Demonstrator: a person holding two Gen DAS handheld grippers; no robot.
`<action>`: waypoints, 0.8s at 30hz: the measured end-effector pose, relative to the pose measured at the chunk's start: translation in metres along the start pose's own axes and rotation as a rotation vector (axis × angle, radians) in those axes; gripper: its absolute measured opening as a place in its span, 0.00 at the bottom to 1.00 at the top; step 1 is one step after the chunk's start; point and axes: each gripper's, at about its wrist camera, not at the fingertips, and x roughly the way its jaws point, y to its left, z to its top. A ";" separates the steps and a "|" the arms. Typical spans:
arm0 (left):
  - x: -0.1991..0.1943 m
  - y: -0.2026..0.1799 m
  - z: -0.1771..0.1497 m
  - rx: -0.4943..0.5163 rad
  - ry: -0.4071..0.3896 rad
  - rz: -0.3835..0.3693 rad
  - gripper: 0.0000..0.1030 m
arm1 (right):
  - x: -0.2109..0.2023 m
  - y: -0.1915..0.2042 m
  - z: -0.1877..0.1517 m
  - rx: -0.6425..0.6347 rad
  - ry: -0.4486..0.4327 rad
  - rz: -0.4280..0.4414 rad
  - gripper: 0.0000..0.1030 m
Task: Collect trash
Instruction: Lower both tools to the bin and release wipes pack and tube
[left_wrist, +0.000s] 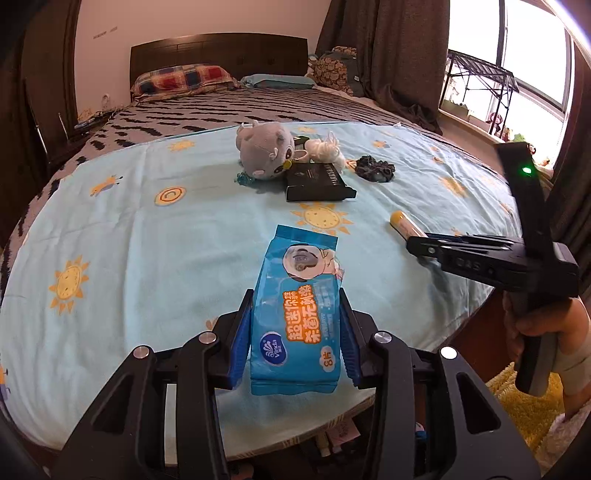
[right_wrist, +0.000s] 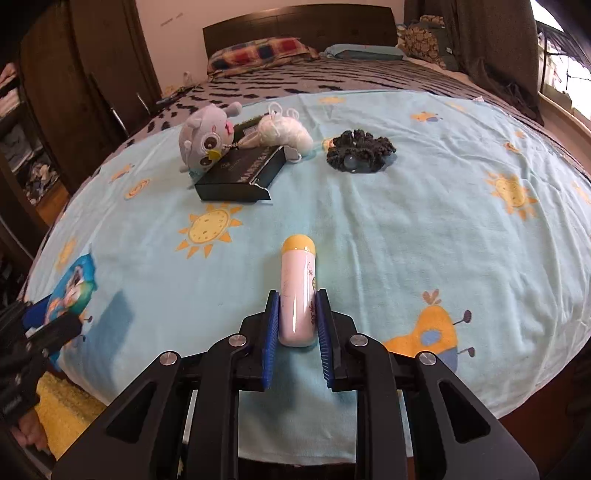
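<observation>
Bedroom scene: light-blue sun-print blanket spread over a bed with a zigzag cover, dark headboard and plaid pillow behind.

Left wrist view only: window with a metal rack at right, plus the right gripper seen side-on with the holder's hand on its handle. Right wrist view only: dark wardrobe and shelves at left, yellow rug by the bed edge, and the left gripper at the frame edge.

No bin or bag visible in either view.

Left gripper: blue pads clamped on a blue wet-wipes pack, one pad on each long side. Pack is flat, glossy, orange and white print, round flap sticker near the far end, lying at the near edge of the blanket.

Right gripper: pads closed on a pale pink tube with a yellow cap, cap pointing away, near the blanket's front edge.

Further back, well apart from both: grey plush toy leaning on a black box, white yarn bundle touching the box, dark scrunchie off to the right.
</observation>
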 end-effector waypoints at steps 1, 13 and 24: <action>-0.001 -0.003 -0.001 0.003 -0.003 0.003 0.38 | 0.002 0.001 0.001 -0.002 -0.005 -0.004 0.20; -0.013 -0.023 -0.030 0.001 0.015 -0.053 0.38 | -0.045 0.007 -0.032 -0.027 -0.061 0.067 0.20; -0.024 -0.039 -0.080 -0.005 0.098 -0.094 0.38 | -0.101 0.003 -0.127 0.037 -0.041 0.116 0.20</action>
